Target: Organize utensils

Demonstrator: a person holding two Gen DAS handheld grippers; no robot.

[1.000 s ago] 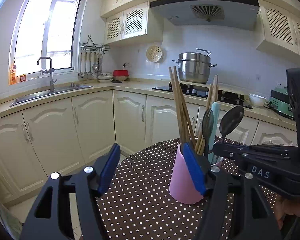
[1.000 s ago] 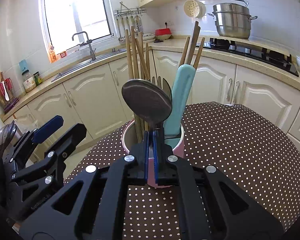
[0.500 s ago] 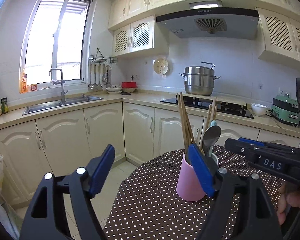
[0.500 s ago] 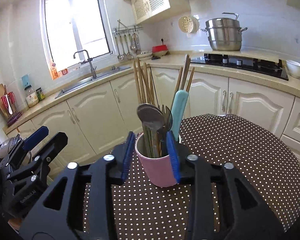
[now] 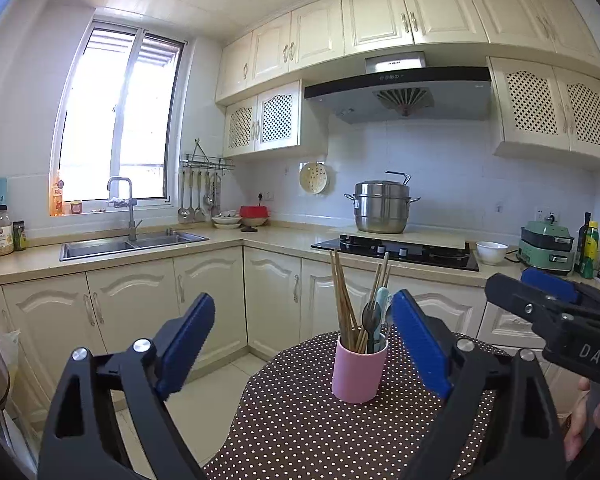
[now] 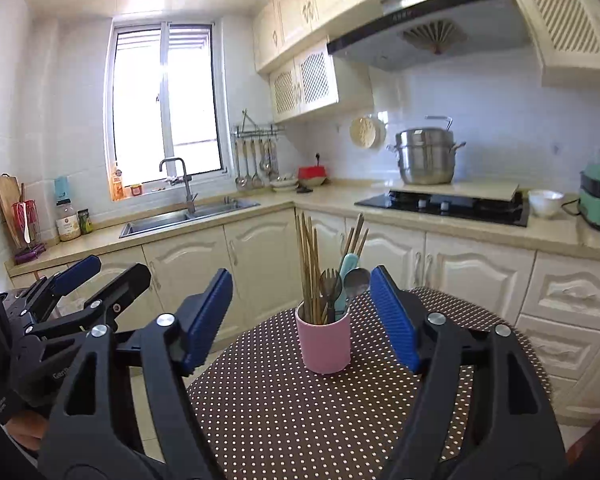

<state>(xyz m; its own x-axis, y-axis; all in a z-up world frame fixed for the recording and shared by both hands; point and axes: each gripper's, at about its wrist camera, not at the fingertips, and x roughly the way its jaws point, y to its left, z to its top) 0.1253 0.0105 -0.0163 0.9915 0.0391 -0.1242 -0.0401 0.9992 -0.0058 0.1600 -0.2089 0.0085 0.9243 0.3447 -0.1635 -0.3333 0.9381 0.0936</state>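
Now both claws are opening and grip nothing: the left gripper (image 5: 304,344) and right gripper (image 6: 302,314) frame the pink cup (image 6: 325,340) of utensils at mid-frame on the dotted table (image 6: 300,412).

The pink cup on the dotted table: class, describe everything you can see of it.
The pink cup is a plain, smooth, matte, handleless cylinder, likely plastic or ceramic. It stands upright on the brown white-dotted tablecloth, holding wooden chopsticks, a dark fork, a metal spoon and a teal-handled utensil. Neither pair of tongs touches it.
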